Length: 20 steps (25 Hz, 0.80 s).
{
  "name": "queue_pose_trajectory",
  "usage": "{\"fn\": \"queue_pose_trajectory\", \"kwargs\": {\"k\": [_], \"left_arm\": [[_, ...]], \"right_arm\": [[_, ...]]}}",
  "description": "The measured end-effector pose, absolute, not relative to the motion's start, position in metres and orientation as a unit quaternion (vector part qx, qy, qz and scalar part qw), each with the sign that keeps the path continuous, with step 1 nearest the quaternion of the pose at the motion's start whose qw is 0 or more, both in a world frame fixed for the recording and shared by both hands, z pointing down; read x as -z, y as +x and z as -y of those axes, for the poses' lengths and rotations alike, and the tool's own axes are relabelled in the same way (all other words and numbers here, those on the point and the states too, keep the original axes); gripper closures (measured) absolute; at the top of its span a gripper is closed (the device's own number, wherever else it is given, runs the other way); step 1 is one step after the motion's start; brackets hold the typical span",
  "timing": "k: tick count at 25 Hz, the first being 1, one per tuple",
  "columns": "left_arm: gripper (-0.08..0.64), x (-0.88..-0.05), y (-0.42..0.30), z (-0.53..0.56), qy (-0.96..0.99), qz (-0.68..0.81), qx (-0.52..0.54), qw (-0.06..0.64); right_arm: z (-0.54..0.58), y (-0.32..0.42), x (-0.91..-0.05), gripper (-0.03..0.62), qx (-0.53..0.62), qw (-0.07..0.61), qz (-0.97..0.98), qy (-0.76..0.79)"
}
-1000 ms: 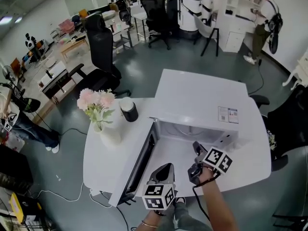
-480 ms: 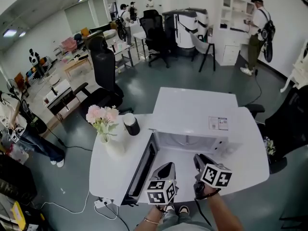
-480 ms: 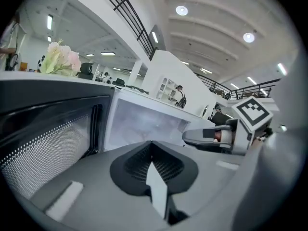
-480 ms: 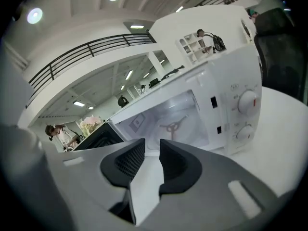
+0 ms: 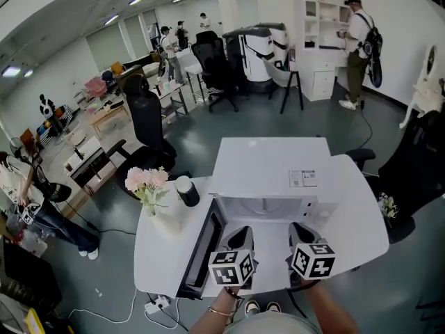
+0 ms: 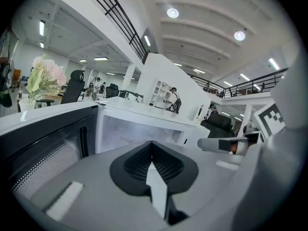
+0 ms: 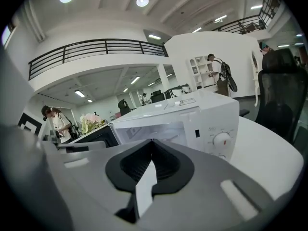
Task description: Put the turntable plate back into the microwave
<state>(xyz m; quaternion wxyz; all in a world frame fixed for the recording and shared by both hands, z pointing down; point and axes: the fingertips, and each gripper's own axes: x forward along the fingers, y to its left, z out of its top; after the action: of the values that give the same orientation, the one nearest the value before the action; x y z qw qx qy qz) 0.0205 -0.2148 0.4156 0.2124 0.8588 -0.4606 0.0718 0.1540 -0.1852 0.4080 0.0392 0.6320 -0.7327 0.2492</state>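
Note:
The white microwave (image 5: 271, 164) stands on the round white table (image 5: 163, 249) with its door (image 5: 203, 245) swung open to the left. Its pale cavity (image 5: 264, 206) faces me; I cannot make out the turntable plate inside it. My left gripper (image 5: 240, 237) hovers in front of the opening, shut with nothing in it (image 6: 151, 146). My right gripper (image 5: 300, 232) hangs beside it, level with the control panel (image 7: 219, 138); its jaws are closing and stand together with nothing between them (image 7: 151, 148).
A vase of pink flowers (image 5: 149, 186) and a black cylinder (image 5: 186, 191) sit on the table left of the microwave. A black office chair (image 5: 416, 165) stands close at the right. Further chairs, desks and people are far behind.
Both grippers have risen and drawn back from the microwave opening. The right gripper has rolled upright and its jaws, wide apart before, have come together.

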Motion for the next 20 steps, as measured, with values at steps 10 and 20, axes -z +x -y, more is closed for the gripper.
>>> {"fn": "queue_pose_trajectory", "kwargs": {"k": [10, 20], "left_arm": [[0.56, -0.41, 0.022, 0.219, 0.855, 0.47, -0.083, 0.201], [0.56, -0.412, 0.019, 0.223, 0.851, 0.477, -0.076, 0.207]], "right_arm": [[0.166, 0.18, -0.408, 0.581, -0.239, 0.03, 0.711, 0.66], [0.17, 0.173, -0.403, 0.583, -0.204, 0.071, 0.713, 0.667]]}}
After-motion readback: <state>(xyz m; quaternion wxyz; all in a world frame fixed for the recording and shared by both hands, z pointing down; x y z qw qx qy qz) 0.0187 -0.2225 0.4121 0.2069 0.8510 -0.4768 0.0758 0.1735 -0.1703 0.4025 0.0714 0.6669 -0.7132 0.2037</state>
